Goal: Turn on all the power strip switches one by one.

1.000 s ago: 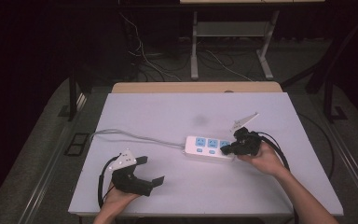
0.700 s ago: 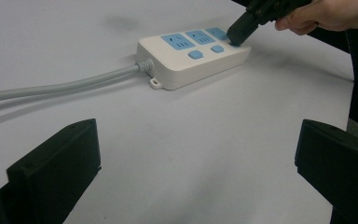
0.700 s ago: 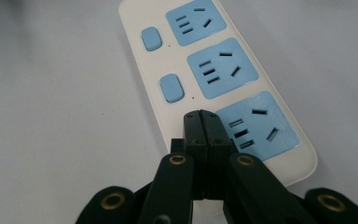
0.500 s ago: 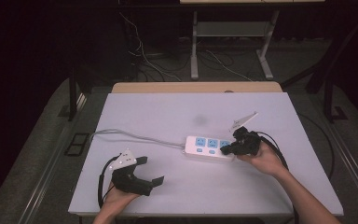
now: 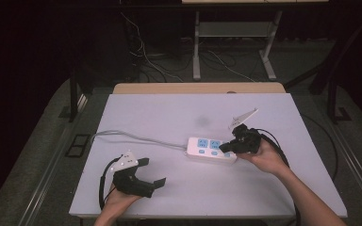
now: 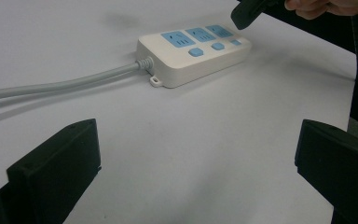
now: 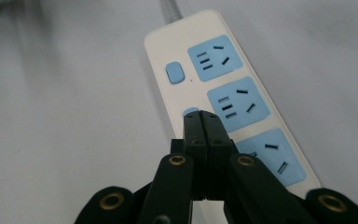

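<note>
On the white table [image 5: 169, 117] we are seeing a white power strip [image 5: 210, 149] with blue sockets lying near the middle. Our right gripper [image 5: 222, 147], jaws pressed together, is pointing at its middle switch [image 7: 189, 112]. At seven o'clock, our left gripper [image 5: 152, 172] is resting with jaws spread wide, holding nothing.

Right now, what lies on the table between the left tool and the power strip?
Nothing: bare white table between the left tool and the power strip, per the left gripper view.
</note>
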A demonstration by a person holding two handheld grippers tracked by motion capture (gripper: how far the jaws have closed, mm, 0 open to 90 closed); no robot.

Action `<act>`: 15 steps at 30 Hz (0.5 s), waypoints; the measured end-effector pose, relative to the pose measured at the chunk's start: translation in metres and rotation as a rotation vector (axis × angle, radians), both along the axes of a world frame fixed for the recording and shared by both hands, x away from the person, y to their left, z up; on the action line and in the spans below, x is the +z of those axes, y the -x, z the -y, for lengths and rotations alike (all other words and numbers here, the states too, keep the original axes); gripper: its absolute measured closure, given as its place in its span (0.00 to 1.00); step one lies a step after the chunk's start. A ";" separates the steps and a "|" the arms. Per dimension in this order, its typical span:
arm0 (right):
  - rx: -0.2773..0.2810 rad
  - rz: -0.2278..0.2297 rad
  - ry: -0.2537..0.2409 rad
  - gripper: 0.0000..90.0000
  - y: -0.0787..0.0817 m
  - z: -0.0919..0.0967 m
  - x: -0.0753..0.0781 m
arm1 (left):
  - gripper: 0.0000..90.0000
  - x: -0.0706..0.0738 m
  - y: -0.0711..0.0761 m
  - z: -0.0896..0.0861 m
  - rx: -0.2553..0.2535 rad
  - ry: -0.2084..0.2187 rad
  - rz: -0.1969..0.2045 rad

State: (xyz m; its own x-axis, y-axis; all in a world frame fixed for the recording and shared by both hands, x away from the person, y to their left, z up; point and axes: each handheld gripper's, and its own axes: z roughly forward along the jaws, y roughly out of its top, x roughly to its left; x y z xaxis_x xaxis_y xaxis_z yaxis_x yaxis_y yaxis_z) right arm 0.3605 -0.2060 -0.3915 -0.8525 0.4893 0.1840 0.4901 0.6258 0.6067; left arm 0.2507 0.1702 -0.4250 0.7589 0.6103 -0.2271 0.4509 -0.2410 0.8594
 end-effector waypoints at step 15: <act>0.039 -0.006 0.017 1.00 -0.007 -0.021 -0.005 | 0.00 0.000 0.000 -0.001 0.001 0.004 0.002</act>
State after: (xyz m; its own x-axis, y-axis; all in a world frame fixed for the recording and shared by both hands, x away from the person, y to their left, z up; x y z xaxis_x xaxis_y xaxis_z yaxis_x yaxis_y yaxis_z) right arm 0.3673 -0.1850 -0.3967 -0.8698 0.4590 0.1811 0.4688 0.6543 0.5934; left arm 0.2507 0.1711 -0.4248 0.7591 0.6098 -0.2278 0.4491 -0.2373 0.8614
